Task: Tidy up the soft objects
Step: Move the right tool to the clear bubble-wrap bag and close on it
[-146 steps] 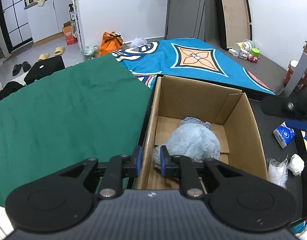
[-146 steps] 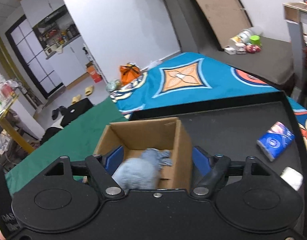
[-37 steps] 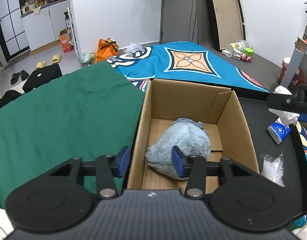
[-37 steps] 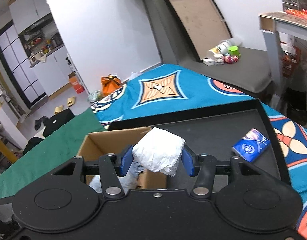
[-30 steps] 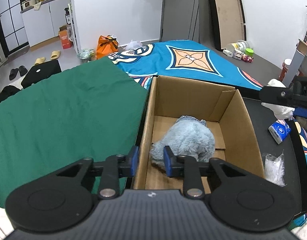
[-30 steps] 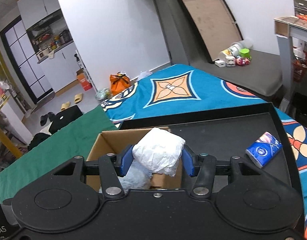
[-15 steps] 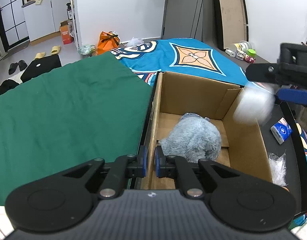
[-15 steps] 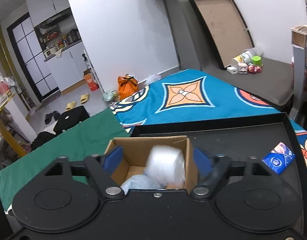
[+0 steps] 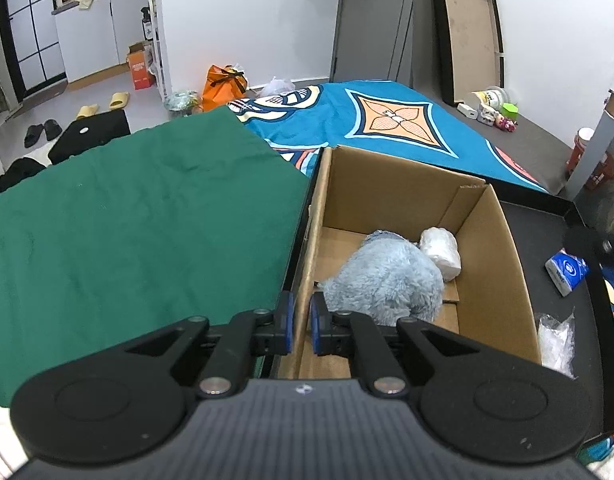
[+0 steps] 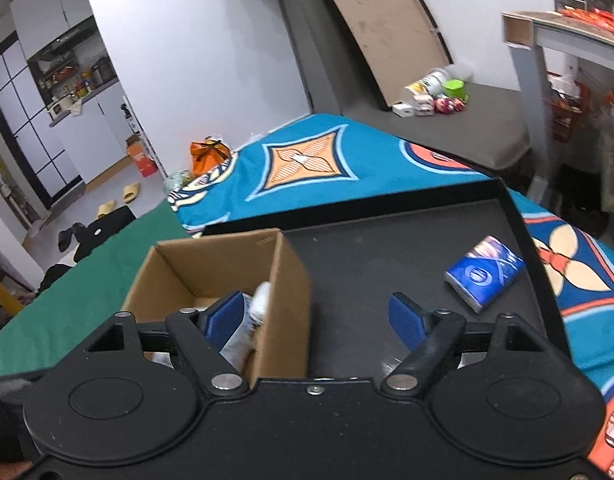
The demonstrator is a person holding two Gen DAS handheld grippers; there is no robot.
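An open cardboard box [image 9: 503, 248] [image 10: 291, 280] stands on a black tray [image 10: 387, 256]. Inside it lie a fluffy light-blue plush [image 9: 383, 276] and, against its right wall, a white crumpled bundle [image 9: 441, 246] [image 10: 261, 300]. My left gripper [image 9: 299, 320] is shut on the box's left wall near the front corner. My right gripper [image 10: 315, 316] is open and holds nothing; it hovers over the box's right wall, one finger over the box and one over the tray. A blue tissue pack [image 10: 485, 274] [image 9: 567, 272] lies on the tray to the right.
A clear plastic bag [image 9: 555, 340] lies on the tray by the box's right side. A green cloth [image 9: 127, 220] covers the surface to the left, a blue patterned blanket [image 10: 319, 168] lies beyond. Bottles and small toys [image 10: 431, 96] stand on a grey mat at the back.
The right gripper opened and let the white bundle fall into the box, then swung right towards the tray. The left gripper closed on the box's left wall.
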